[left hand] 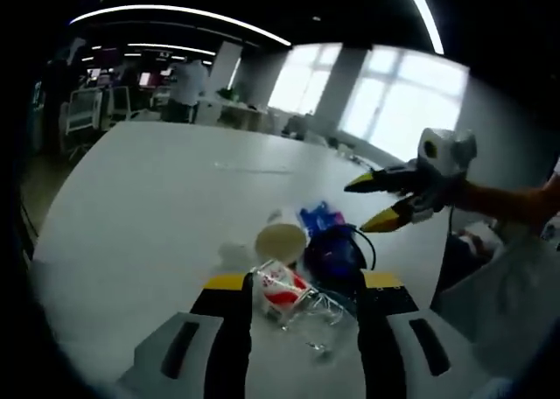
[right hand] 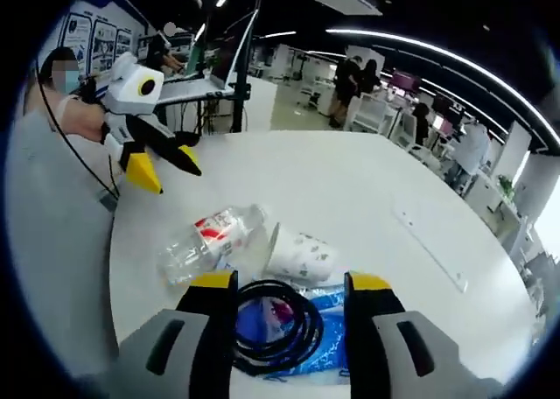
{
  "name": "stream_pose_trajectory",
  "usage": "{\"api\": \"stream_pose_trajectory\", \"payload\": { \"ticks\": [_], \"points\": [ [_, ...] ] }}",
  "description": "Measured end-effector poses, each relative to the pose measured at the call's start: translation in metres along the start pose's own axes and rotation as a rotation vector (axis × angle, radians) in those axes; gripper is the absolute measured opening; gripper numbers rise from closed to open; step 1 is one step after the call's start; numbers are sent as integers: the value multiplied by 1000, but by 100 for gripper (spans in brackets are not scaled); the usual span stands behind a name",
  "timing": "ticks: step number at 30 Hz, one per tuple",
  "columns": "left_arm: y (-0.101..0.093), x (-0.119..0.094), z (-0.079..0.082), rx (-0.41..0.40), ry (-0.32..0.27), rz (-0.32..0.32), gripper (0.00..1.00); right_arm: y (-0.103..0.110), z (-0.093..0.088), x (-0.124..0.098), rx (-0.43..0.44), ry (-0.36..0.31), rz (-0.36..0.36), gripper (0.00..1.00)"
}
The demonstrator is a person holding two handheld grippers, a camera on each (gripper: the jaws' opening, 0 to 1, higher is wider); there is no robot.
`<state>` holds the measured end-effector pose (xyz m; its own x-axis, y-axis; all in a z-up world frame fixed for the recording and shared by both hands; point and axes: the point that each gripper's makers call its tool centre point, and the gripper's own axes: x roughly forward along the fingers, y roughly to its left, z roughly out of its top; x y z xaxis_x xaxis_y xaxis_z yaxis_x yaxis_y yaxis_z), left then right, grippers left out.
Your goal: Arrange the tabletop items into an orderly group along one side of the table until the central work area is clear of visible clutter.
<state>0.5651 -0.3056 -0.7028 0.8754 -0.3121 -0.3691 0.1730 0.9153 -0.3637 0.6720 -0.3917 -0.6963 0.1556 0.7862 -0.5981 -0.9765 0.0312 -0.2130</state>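
- Clustering near one table (left hand: 140, 206) edge, the plastic bottle (left hand: 293, 298), paper cup (left hand: 281, 240), black cable (right hand: 276, 325) and blue packet (right hand: 325, 338) touch or overlap, probably grouped to free the middle.
- At lower centre of the left gripper view, the left gripper (left hand: 302, 307) stands wide, straddling the bottle, gripping nothing.
- At lower centre of the right gripper view, the right gripper (right hand: 291, 316) is wide over the cable coil, empty.

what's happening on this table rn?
A person holds two grippers over a white table, tidying. The clutter sits together: a plastic bottle on its side, a tipped paper cup, a coiled black cable on a blue packet. Left gripper and right gripper are open, holding nothing.
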Motion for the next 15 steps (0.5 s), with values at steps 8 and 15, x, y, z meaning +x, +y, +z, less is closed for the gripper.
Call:
{"api": "stream_pose_trajectory", "payload": {
  "ticks": [8, 15],
  "points": [
    [-2, 5, 0, -10, -6, -14, 41, 7, 15, 25, -12, -15, -18, 33],
    [-2, 8, 1, -26, -18, -24, 39, 4, 13, 41, -75, 31, -69, 27]
  ]
}}
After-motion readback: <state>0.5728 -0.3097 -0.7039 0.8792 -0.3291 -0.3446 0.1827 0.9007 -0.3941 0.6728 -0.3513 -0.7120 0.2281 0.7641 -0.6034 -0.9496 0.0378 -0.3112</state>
